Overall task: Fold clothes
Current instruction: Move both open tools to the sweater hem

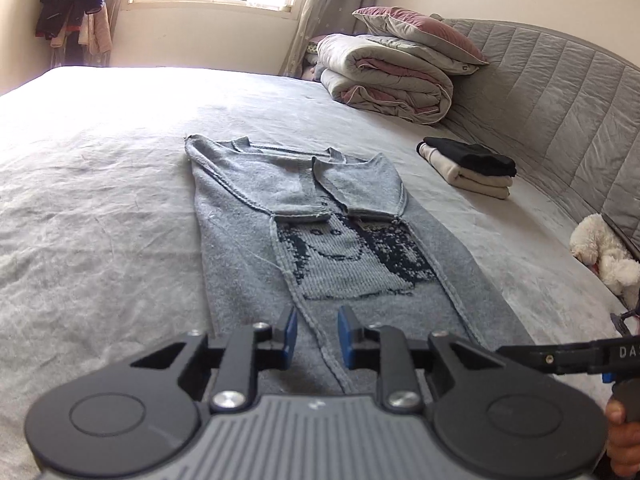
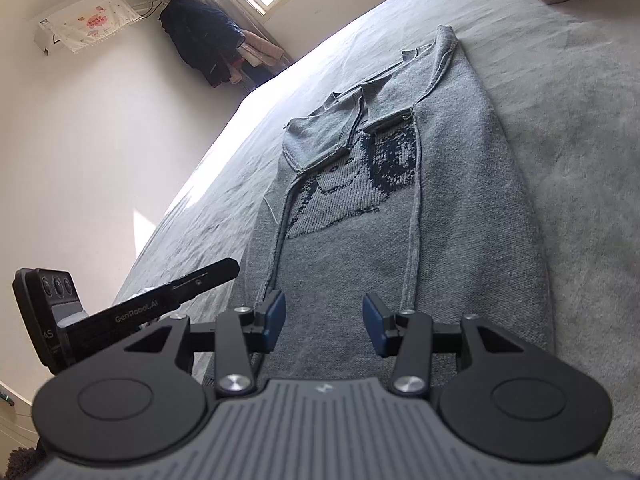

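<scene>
both my left gripper (image 1: 317,338) and right gripper (image 2: 324,322) hang parted, empty, over the grey sweater's (image 1: 344,256) hem.

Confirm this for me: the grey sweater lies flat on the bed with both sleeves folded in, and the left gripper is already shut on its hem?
Not quite. The grey sweater lies flat on the bed, sleeves folded in, but the left gripper is open above the hem, gripping nothing, as the left wrist view shows.
</scene>
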The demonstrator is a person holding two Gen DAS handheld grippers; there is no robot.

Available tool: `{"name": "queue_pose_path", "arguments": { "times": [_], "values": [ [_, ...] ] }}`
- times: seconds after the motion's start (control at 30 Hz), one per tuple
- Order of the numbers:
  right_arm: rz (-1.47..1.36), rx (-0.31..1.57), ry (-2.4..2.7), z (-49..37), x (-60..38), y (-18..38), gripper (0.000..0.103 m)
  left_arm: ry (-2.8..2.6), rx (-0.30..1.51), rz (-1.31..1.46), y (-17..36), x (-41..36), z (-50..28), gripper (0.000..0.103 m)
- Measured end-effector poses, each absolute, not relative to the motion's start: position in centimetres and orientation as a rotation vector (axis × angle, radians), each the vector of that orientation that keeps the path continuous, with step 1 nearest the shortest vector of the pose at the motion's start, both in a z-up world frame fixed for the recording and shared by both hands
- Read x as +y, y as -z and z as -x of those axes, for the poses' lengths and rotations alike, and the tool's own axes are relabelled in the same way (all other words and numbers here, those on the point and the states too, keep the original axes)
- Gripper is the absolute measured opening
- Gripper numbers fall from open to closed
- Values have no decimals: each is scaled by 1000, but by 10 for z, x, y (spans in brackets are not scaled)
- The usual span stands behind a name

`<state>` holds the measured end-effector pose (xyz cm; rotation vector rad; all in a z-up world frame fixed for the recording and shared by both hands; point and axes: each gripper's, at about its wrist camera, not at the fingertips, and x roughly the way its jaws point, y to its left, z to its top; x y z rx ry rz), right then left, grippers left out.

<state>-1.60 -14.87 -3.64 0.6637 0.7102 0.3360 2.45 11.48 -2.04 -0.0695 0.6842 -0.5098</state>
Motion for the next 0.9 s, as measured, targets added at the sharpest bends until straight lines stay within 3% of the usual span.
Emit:
{"name": "queue_pose_path", "arguments": {
  "times": [0.37, 0.6, 0.9],
  "values": [
    [-696, 737, -335, 15, -163, 36, 48, 528, 757, 204, 54, 97, -64, 16],
    [-684, 723, -291, 17, -179, 30, 49, 516, 708, 291, 49, 110, -68, 31],
    [-653, 736, -189, 18, -192, 42, 49, 501, 713, 258, 56, 113, -51, 32]
  ]
}}
